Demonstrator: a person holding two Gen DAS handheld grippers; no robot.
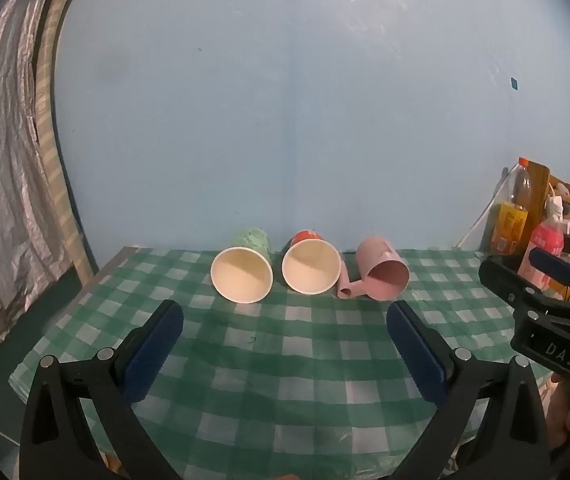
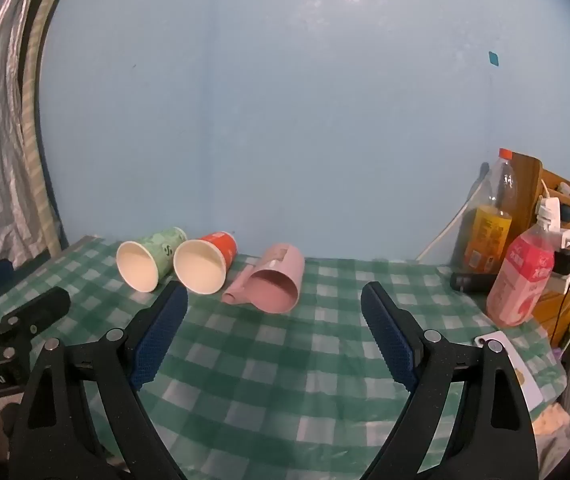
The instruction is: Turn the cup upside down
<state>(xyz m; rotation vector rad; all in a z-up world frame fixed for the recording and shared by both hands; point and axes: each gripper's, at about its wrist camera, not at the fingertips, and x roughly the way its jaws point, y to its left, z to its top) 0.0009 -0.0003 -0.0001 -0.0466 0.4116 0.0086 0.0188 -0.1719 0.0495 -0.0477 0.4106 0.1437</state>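
Three cups lie on their sides in a row on the green checked tablecloth (image 1: 285, 360), mouths toward me. A green paper cup (image 1: 243, 270) (image 2: 149, 258) is at the left, a red paper cup (image 1: 311, 264) (image 2: 205, 262) in the middle, a pink plastic mug (image 1: 381, 274) (image 2: 275, 282) with its handle on the cloth at the right. My left gripper (image 1: 285, 320) is open and empty, short of the cups. My right gripper (image 2: 275, 304) is open and empty, just in front of the pink mug. Each gripper shows at the edge of the other's view.
The blue wall stands right behind the cups. At the right stand an orange-labelled bottle (image 2: 491, 220) and a pink-labelled bottle (image 2: 523, 276), a dark cylinder (image 2: 473, 281), a wooden shelf with chargers (image 2: 565, 208) and a phone (image 2: 513, 364). A curtain (image 1: 1, 200) hangs at the left.
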